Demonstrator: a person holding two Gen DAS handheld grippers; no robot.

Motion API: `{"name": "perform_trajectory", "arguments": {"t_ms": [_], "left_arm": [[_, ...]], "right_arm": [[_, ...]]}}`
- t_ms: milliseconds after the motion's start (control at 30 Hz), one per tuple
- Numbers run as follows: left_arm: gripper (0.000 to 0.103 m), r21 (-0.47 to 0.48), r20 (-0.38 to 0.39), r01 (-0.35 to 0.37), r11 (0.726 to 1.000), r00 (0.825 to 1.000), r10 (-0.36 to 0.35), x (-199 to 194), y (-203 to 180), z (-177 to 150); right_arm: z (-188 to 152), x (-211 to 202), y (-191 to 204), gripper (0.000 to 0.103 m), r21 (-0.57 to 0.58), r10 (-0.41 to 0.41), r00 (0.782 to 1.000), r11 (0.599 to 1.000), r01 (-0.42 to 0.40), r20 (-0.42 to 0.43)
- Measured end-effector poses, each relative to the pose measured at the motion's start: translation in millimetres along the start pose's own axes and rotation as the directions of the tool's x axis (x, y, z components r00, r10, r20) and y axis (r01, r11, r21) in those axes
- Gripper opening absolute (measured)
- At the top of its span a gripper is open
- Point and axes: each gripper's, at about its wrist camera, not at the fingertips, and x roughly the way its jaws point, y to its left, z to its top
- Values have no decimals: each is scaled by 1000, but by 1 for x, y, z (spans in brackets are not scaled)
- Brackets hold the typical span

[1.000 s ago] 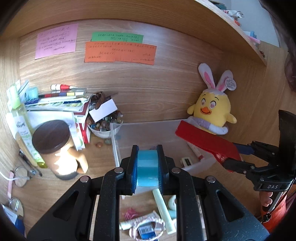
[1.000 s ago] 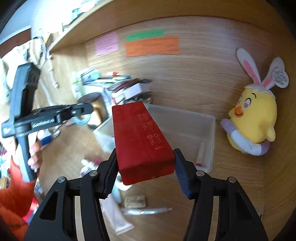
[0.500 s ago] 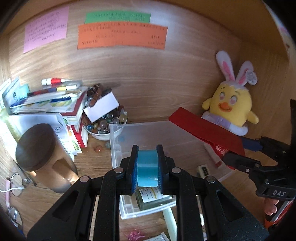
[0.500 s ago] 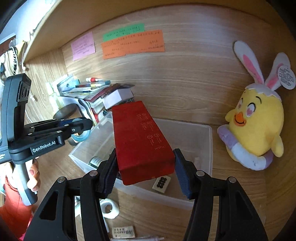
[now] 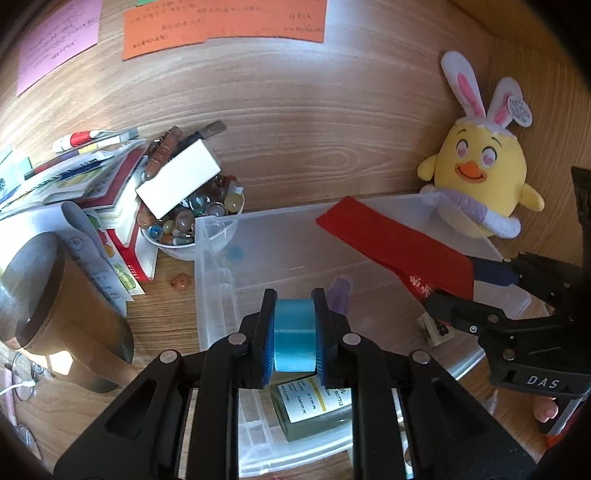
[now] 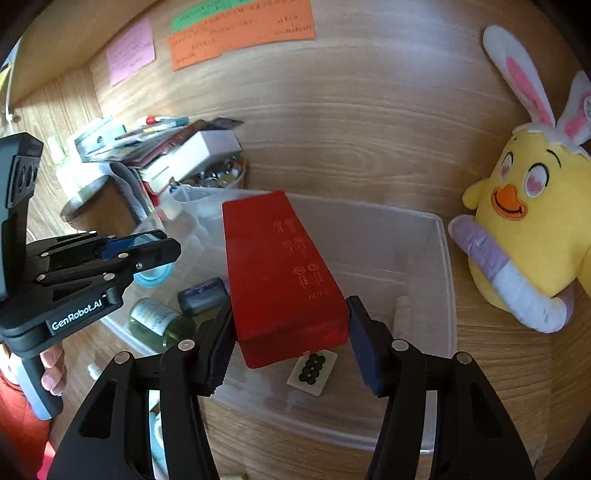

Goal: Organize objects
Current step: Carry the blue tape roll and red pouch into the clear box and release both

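Note:
My left gripper is shut on a light blue tape roll and holds it over the near left part of the clear plastic bin. My right gripper is shut on a long red box, held above the bin; it also shows in the left wrist view. Inside the bin lie a green bottle, a dark case, a domino-like tile and a white tube.
A yellow chick plush sits right of the bin against the wooden back wall. Left of the bin are a bowl of marbles, stacked books and a brown-lidded jar. Sticky notes hang on the wall.
Both grippers have moved forward and down over the bin. The tape roll and red box are now lower, closer to the bin's inside.

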Motion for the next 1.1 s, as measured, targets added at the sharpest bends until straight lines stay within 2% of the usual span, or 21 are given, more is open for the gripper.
{"name": "perform_trajectory", "arguments": {"t_ms": [400, 633, 733, 867, 1000, 1100], "left_arm": [[19, 13, -12, 0, 1000, 1000, 0, 4, -2, -3], [46, 12, 3, 9, 1000, 1000, -9, -6, -4, -4], [54, 13, 21, 15, 1000, 1000, -16, -15, -6, -3], [65, 12, 52, 28, 1000, 998, -28, -32, -8, -2], [85, 11, 83, 33, 999, 996, -34, -50, -9, -4], [93, 20, 109, 21, 1000, 994, -23, -65, -9, -9]], "right_arm": [[-3, 18, 2, 55, 0, 2, 999, 1000, -2, -51], [-3, 17, 1, 58, 2, -3, 998, 1000, 3, -64], [-3, 12, 1, 65, -11, -13, 998, 1000, 12, -57], [-3, 1, 3, 68, -15, -11, 999, 1000, 10, -36], [-3, -15, 2, 73, -11, -17, 1000, 1000, 17, -4], [-4, -26, 2, 74, -6, -18, 1000, 1000, 18, 17]]}}
